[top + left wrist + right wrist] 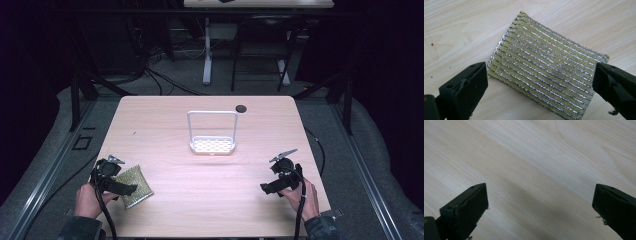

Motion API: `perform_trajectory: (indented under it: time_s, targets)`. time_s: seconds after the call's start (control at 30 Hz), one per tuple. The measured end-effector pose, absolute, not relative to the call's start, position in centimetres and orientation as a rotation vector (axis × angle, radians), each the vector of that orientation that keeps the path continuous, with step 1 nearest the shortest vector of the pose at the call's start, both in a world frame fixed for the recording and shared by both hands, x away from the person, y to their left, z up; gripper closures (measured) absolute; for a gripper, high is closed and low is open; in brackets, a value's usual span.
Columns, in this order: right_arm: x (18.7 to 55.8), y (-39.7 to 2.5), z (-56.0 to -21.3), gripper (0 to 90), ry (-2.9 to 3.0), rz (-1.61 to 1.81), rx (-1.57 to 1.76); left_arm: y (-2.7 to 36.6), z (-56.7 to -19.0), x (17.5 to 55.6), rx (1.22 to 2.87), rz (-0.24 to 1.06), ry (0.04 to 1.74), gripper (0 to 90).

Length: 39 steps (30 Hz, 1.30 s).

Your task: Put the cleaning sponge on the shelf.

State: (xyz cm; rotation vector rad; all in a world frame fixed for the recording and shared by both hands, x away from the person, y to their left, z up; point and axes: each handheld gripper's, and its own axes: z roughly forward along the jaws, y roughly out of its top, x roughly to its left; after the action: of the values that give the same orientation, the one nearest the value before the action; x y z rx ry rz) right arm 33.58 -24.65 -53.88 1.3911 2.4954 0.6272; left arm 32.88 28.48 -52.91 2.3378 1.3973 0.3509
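Observation:
A yellow-green scouring sponge [135,185] with silver ribbing lies flat on the wooden table near its front left. My left gripper [125,190] hovers over it, open. In the left gripper view the sponge [546,65] lies between and beyond the two black jaws, which stand wide apart on either side of my left gripper [540,75]. My right gripper [266,188] is at the front right, open, above bare table, nothing between the jaws of the right gripper [540,195]. A white wire sponge holder [212,134] with a tall handle stands at the table's middle.
A small black round disc [241,108] sits near the table's far edge. The table [210,200] is light wood. Beyond it are a grey floor, cables and another desk's legs. A hand holds each gripper at the near edge.

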Motion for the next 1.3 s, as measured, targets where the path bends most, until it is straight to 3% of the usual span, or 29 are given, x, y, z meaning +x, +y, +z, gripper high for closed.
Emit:
perform_trajectory:
  time_s: [0.8, 1.17, 1.3]
  targets:
    - [33.6, -24.2, -54.0, 0.8, 2.525, 0.619, 1.373, 27.1, -53.3, 33.2, 2.381, 0.292, 1.274, 0.0]
    - [33.7, -24.1, -54.1, 1.3, 2.543, 0.608, 1.364, 25.8, -54.6, 33.3, 2.536, 0.192, 1.227, 0.2]
    - [33.7, -24.1, -54.1, 1.3, 2.547, 0.603, 1.373, 25.3, -55.2, 33.2, 2.595, 0.219, 1.230, 0.7]
